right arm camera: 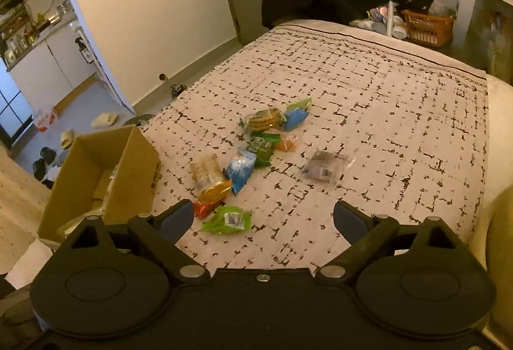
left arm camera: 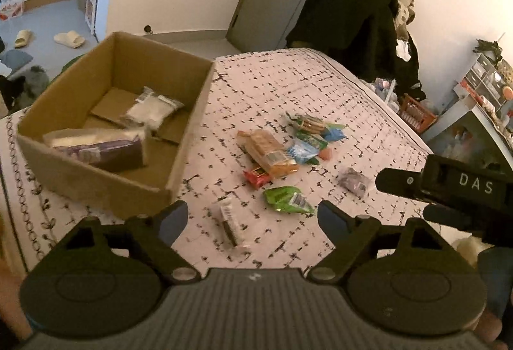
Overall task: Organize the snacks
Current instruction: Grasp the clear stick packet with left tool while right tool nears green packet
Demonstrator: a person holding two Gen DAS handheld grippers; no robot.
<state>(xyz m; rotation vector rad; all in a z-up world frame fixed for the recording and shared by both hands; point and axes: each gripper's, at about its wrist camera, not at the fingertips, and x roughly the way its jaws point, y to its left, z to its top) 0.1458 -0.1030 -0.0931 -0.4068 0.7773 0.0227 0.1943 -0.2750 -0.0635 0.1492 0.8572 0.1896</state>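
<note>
Left wrist view: left gripper (left arm camera: pixel 252 220) jaws spread, nothing held; small clear-wrapped bar (left arm camera: pixel 231 223) lies between fingertips on bedspread (left arm camera: pixel 320 87). Green packet (left arm camera: pixel 288 200) just right of it. Snack pile (left arm camera: pixel 282 144) at centre; cardboard box (left arm camera: pixel 189 125) upper left, 2 packs inside. Right wrist view: right gripper (right arm camera: pixel 263 220) released, empty; green packet (right arm camera: pixel 226 219) near left finger.

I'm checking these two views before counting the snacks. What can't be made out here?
- Box contents: in the right wrist view its near wall hides nearly everything inside.
- Purple packet in the box: left wrist view, blurred, label unreadable.
- Red packet: right wrist view, partly behind the right tool's finger.
- Small pale packet: left wrist view only, print too small to read.
- Right tool: cut off by the left view's edge.
</note>
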